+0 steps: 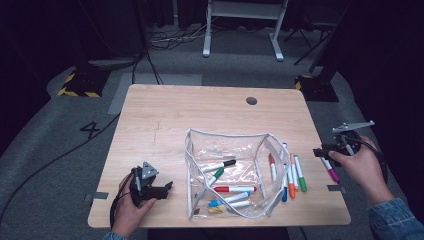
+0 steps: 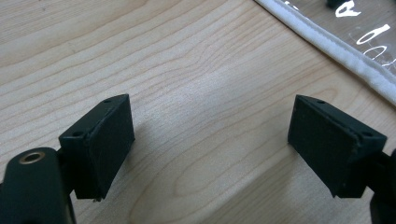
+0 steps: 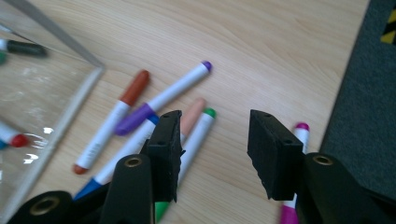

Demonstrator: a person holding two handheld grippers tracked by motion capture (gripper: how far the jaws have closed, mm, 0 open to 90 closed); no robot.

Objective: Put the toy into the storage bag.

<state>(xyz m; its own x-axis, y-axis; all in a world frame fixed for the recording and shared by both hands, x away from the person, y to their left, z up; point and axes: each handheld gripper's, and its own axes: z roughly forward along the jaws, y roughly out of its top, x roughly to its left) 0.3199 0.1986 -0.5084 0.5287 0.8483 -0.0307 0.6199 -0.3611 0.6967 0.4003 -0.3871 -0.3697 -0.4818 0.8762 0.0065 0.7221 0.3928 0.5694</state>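
**Markers wait beside an open pouch**

While the left gripper (image 1: 159,189) rests on the table (image 1: 165,112) near its front left corner, the high view shows the clear pouch (image 1: 227,172) lying open at centre, probably so markers can go straight in; several lie inside already. A row of loose markers (image 1: 290,175) lies just right of it, and a pink marker (image 1: 330,170) sits apart at the right edge, under the right gripper (image 1: 320,151).

In the left gripper view, the jaws stand apart over bare wood with nothing between them, the pouch's white rim at top right.

In the right gripper view, the jaws are apart and empty, above the loose markers, with the pink one beside the right jaw, likely the next pick.
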